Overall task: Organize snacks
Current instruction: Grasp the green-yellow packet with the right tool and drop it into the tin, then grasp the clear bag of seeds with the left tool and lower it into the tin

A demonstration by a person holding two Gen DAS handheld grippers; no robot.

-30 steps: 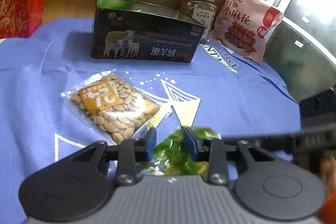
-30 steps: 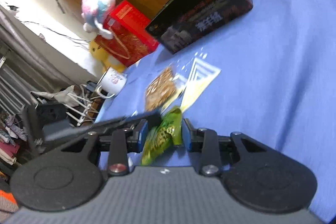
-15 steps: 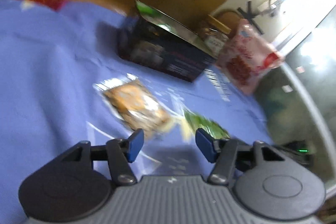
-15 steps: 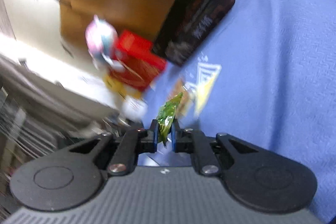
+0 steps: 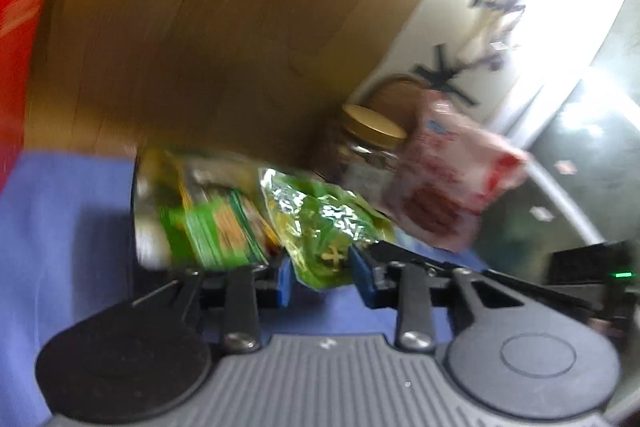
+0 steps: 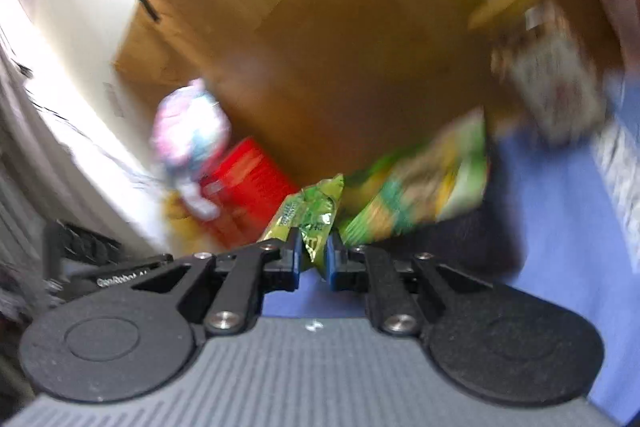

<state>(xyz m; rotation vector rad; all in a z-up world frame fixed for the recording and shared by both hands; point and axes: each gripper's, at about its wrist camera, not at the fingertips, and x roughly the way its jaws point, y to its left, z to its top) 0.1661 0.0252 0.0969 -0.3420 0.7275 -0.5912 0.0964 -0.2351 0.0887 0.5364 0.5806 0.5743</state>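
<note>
Motion blur smears the left wrist view: the left gripper [image 5: 322, 273] has its blue pads spread, the crinkled green foil snack packet [image 5: 324, 223] between them without clear contact, above the open dark box [image 5: 138, 195] of green packets at ten o'clock; a gold-lidded glass jar [image 5: 370, 143] and pink snack bag [image 5: 448, 183] sit at one o'clock. Right wrist view: the right gripper [image 6: 312, 259] pinches the green packet [image 6: 310, 213] by its lower edge, above blue cloth [image 6: 560, 247]
</note>
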